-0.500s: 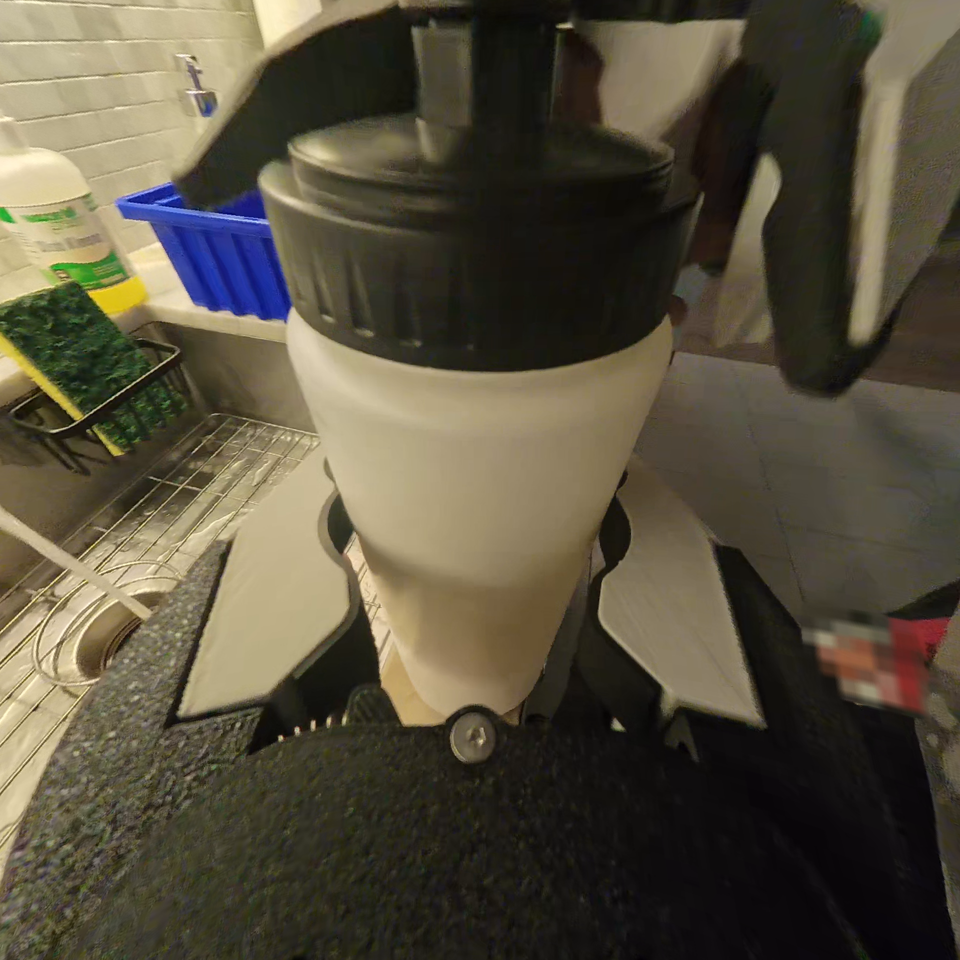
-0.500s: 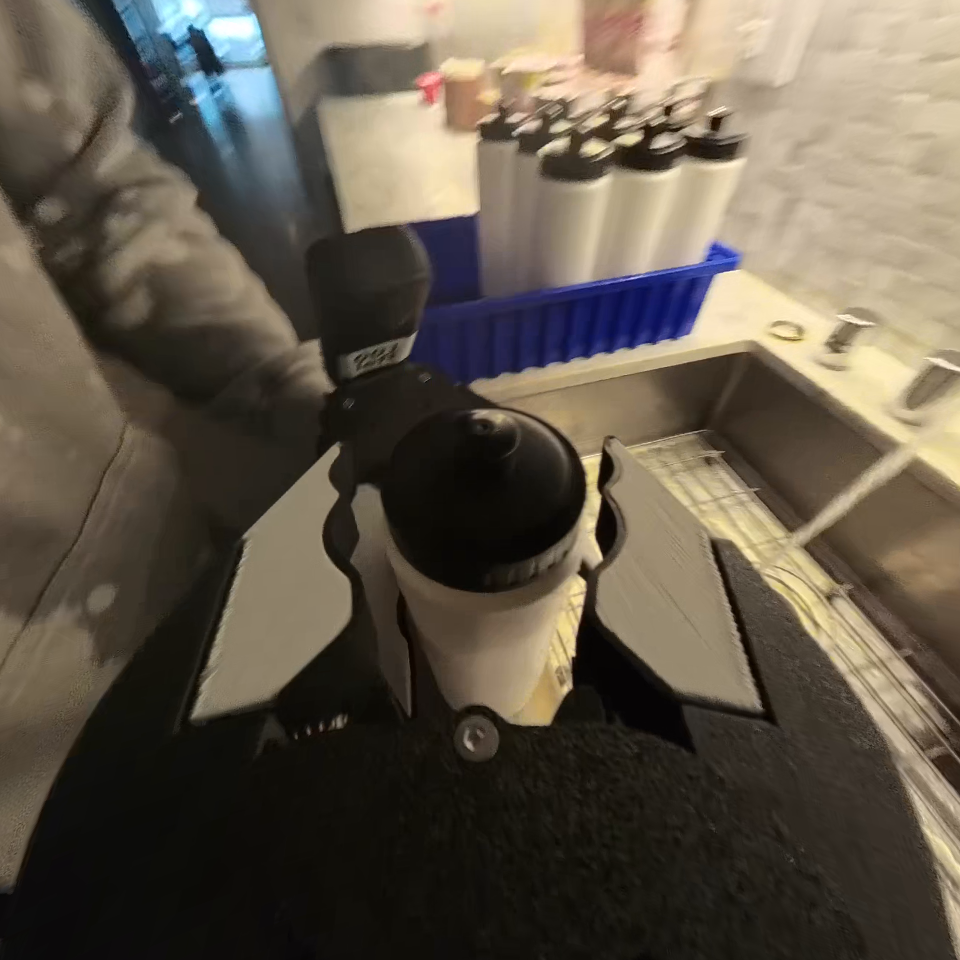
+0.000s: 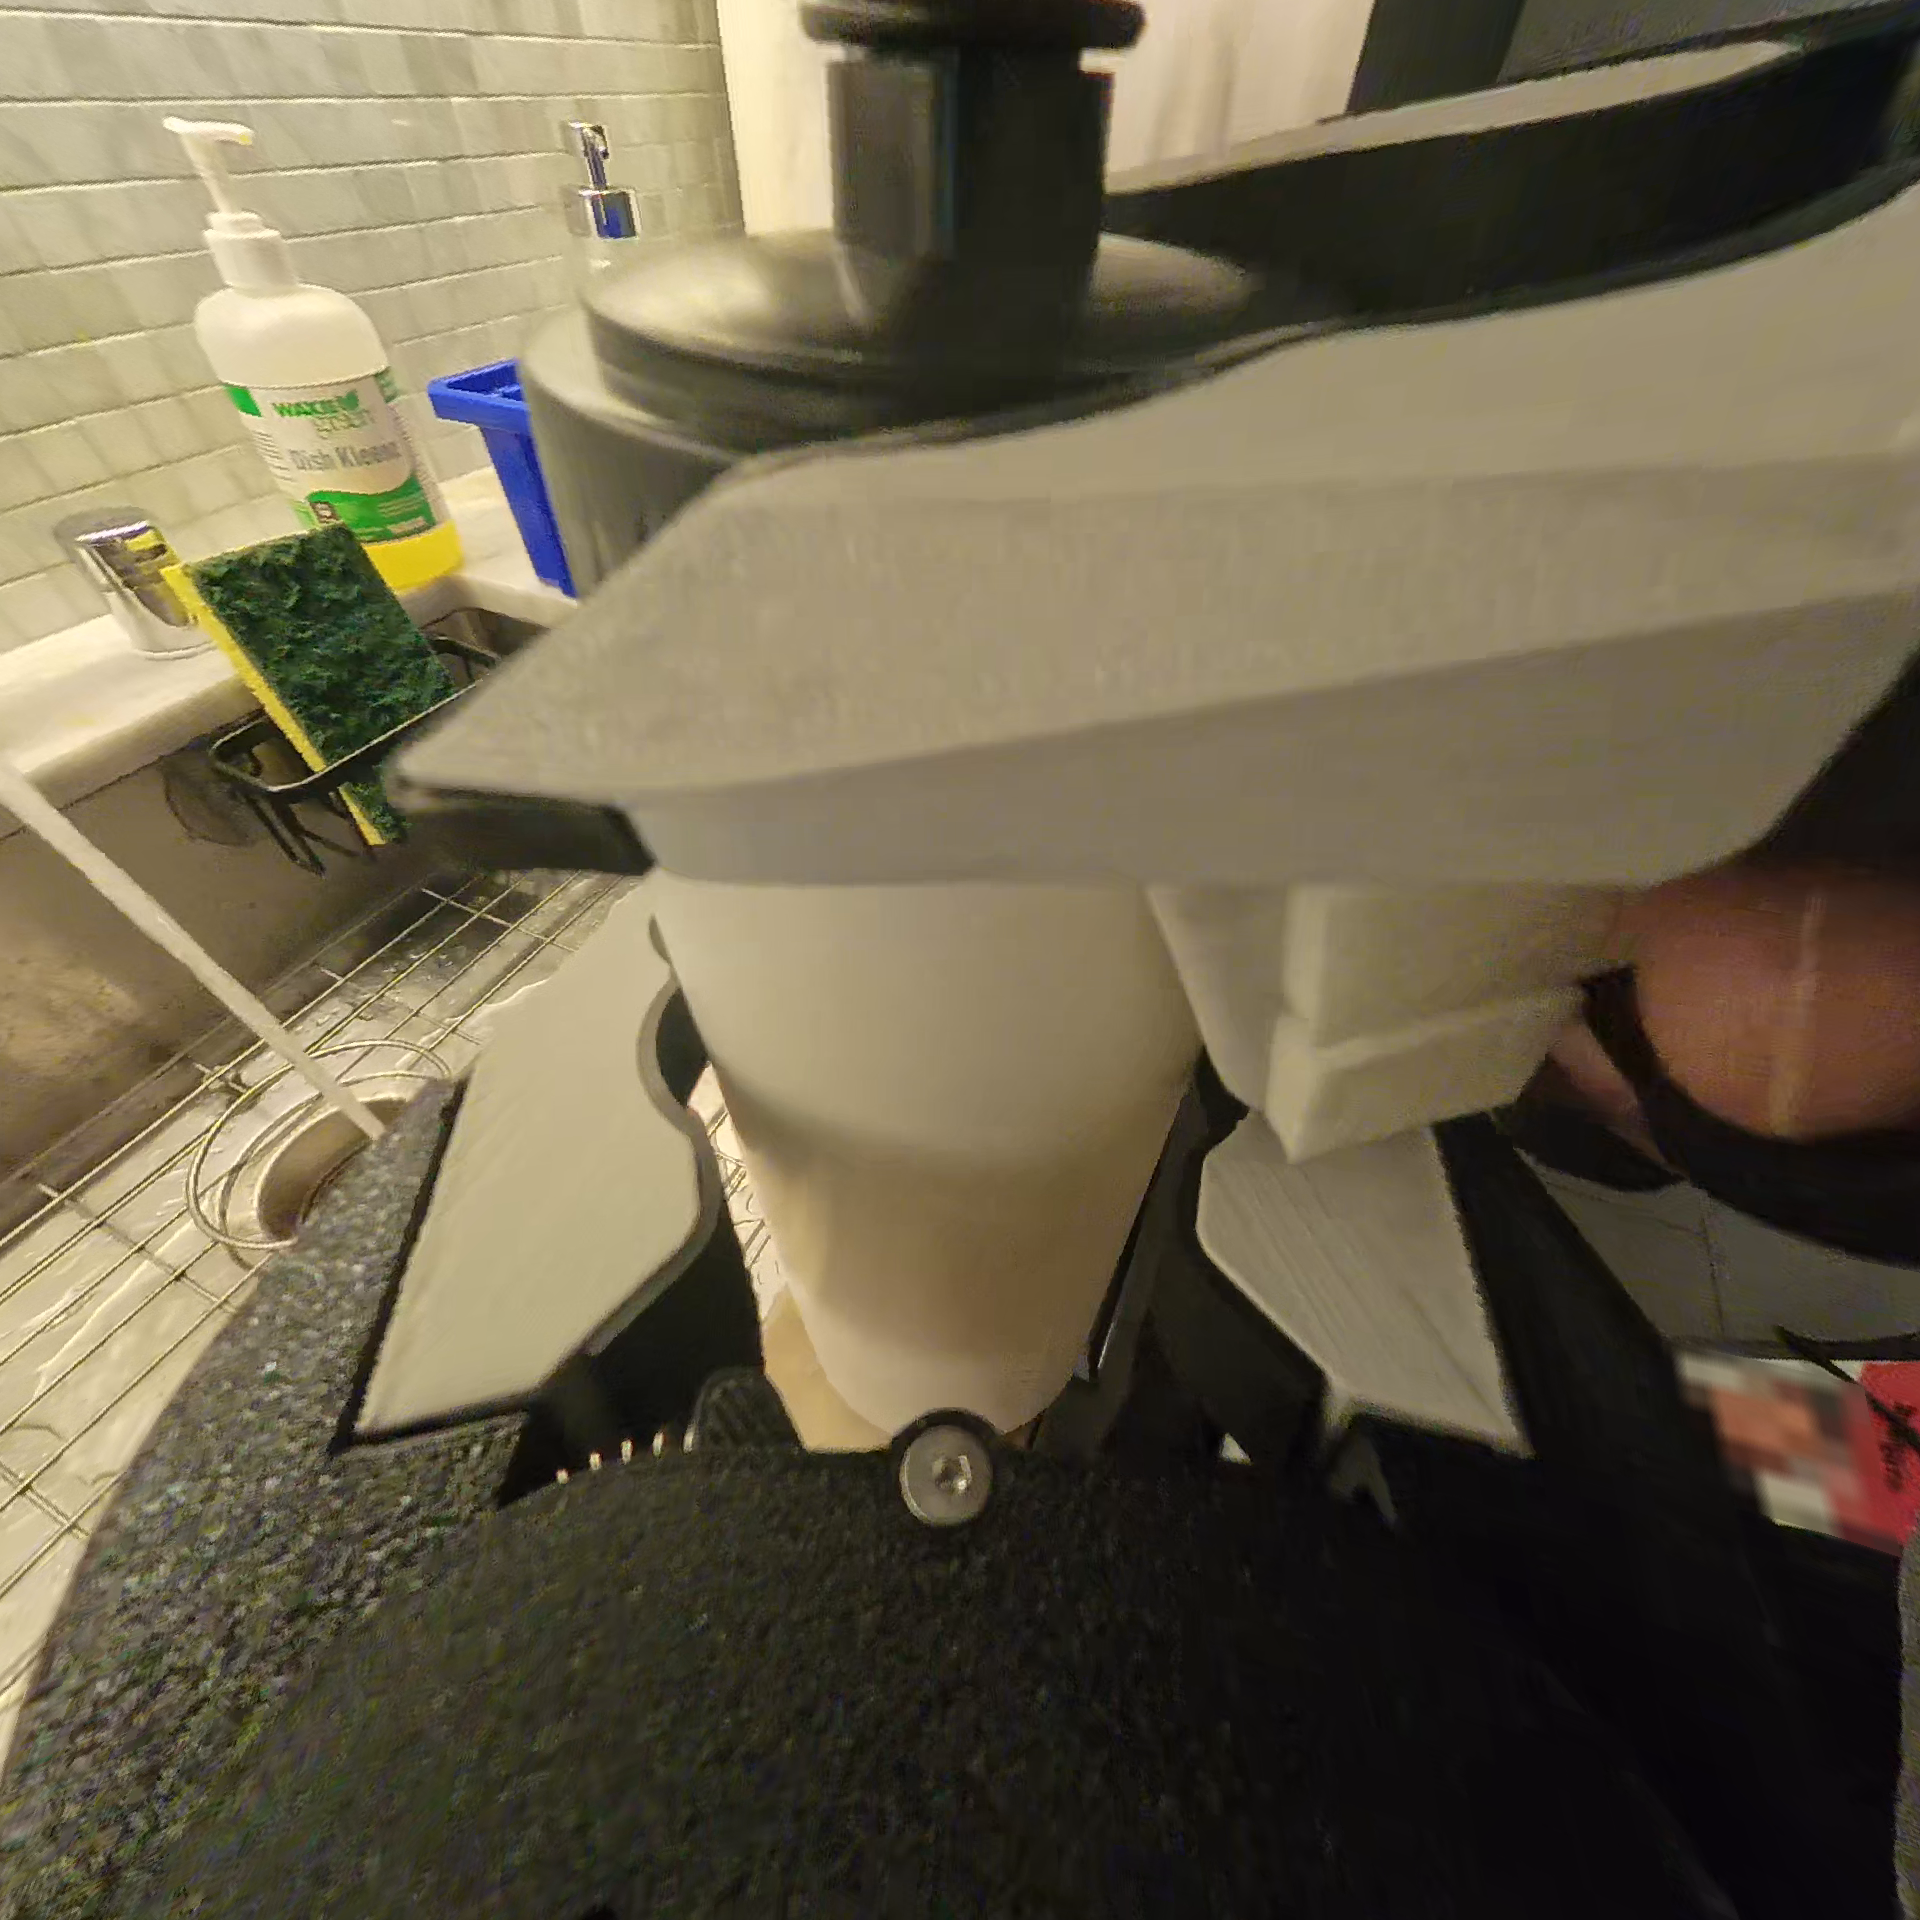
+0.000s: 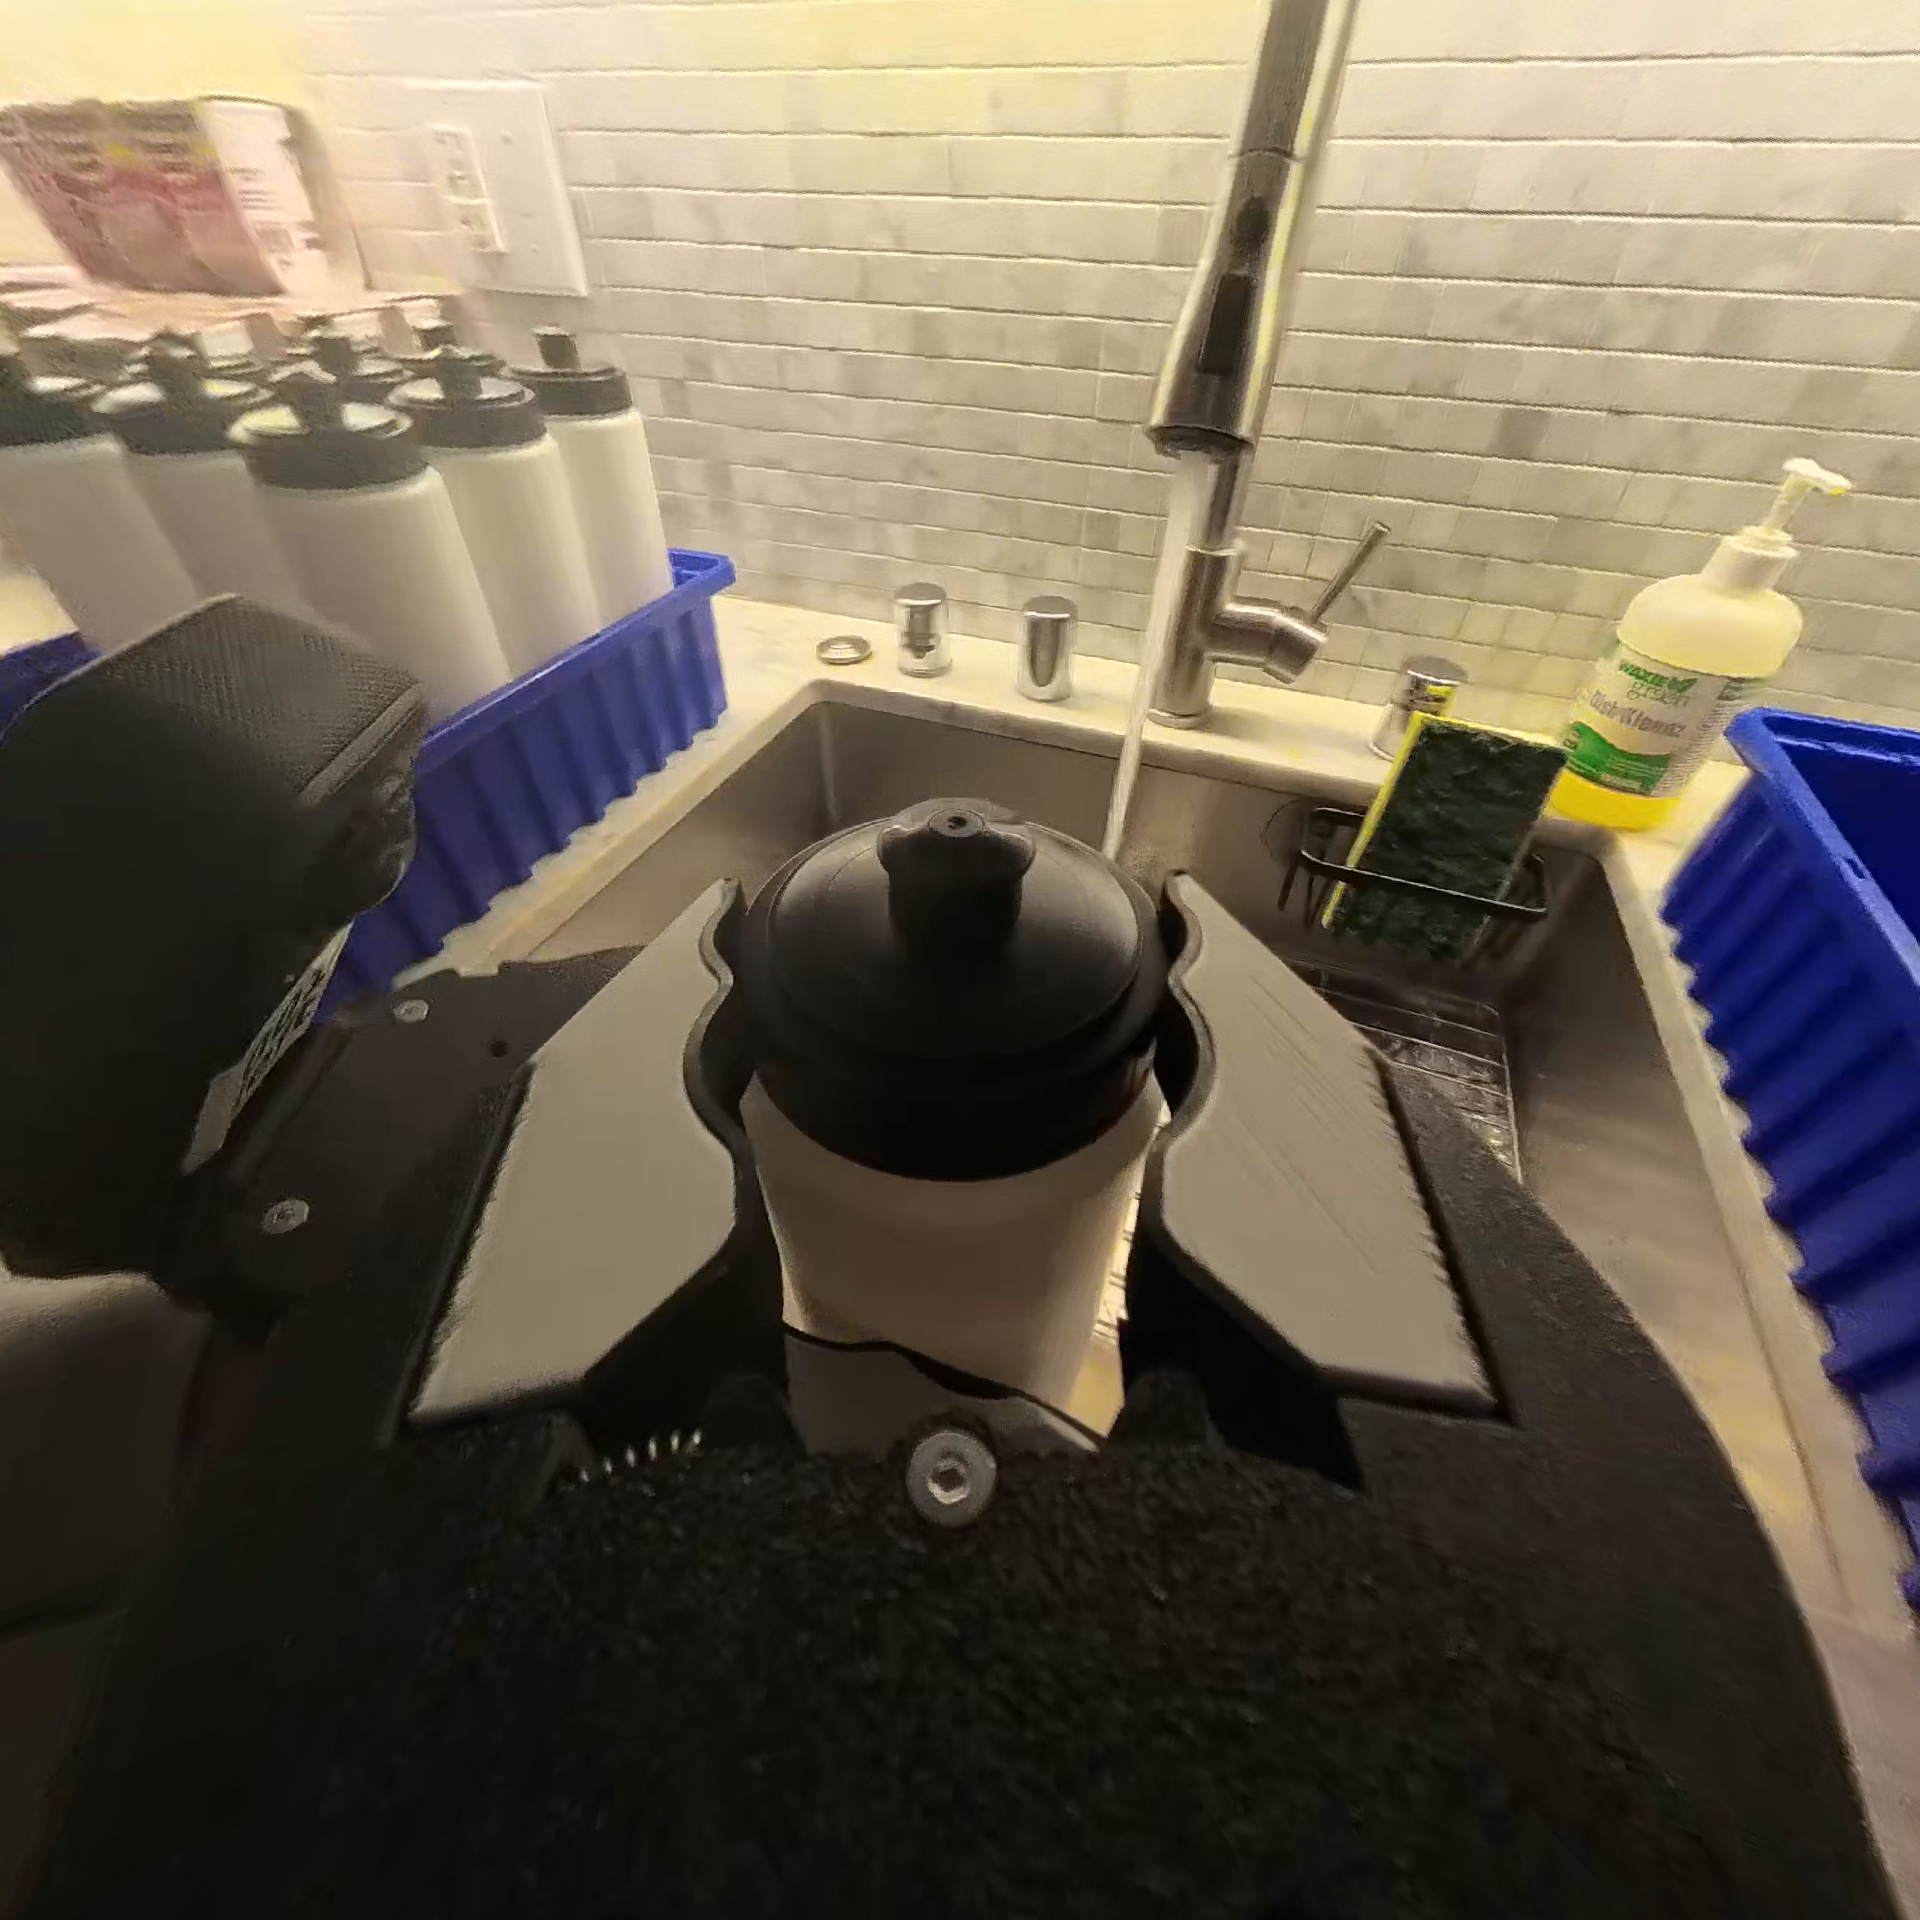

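A white bottle (image 3: 935,1091) with a black cap (image 4: 935,966) is held upright over the sink. My left gripper (image 3: 935,1039) is shut on the bottle's white body low down. My right gripper (image 4: 951,894) has its jaws closed around the black cap, with the spout sticking up between them. In the left wrist view one grey finger (image 3: 1039,675) of the right gripper crosses in front of the cap. The left gripper's black body (image 4: 187,883) shows at the left of the right wrist view. The bottle's base is hidden.
A faucet (image 4: 1236,312) runs water into the steel sink (image 4: 935,748) just behind the bottle. A wire rack (image 3: 156,1247) lines the sink floor. A green sponge (image 4: 1444,831) and a soap bottle (image 4: 1683,675) stand right. A blue bin (image 4: 582,748) holds several white bottles; another blue bin (image 4: 1818,935) is at the right.
The right gripper has swung round to face the tiled wall and faucet. Its finger now lies across the front of the cap in the left wrist view. The bottle stays in the left gripper.
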### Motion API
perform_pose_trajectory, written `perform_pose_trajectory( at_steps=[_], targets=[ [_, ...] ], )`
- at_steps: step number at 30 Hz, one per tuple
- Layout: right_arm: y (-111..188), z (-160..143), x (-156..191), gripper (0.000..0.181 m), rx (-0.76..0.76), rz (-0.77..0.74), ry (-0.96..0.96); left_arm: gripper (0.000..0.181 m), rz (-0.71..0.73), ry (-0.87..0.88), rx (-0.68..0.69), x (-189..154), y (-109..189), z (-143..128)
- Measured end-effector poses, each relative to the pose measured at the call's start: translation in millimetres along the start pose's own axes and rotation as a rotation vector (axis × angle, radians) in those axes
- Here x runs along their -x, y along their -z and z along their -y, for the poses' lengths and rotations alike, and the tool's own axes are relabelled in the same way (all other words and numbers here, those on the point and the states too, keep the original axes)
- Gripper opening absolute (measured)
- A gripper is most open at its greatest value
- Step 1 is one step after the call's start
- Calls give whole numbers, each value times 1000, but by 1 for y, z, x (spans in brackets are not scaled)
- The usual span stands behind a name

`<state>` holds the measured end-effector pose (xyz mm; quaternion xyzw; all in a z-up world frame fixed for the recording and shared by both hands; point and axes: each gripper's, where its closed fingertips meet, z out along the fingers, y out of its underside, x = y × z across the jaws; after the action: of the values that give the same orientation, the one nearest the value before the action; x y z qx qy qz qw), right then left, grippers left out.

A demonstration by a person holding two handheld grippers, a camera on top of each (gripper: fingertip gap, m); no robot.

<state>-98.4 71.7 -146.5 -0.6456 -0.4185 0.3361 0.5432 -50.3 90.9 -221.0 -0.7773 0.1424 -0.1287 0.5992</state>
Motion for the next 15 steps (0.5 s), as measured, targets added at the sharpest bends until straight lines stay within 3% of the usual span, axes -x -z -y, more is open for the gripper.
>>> perform_pose_trajectory(
  at_steps=[3, 7, 9, 12, 15],
  targets=[
    [3, 12, 12, 81, -29, 330, -13, 97, -31, -1, 1, -1, 1, 0],
    [16, 8, 28, 81, 43, 822, 183, 97, -105, -25, 11, -6, 1, -1],
    [20, 3, 38, 78, 78, 958, 265, 97, -136, -35, 21, -9, 1, -1],
    [16, 4, 45, 75, 62, 999, 272, 97, -159, -31, 28, -8, 2, -2],
    [11, 9, 45, 70, -6, 888, 230, 97, -152, -18, 26, -7, 3, -2]
  ],
)
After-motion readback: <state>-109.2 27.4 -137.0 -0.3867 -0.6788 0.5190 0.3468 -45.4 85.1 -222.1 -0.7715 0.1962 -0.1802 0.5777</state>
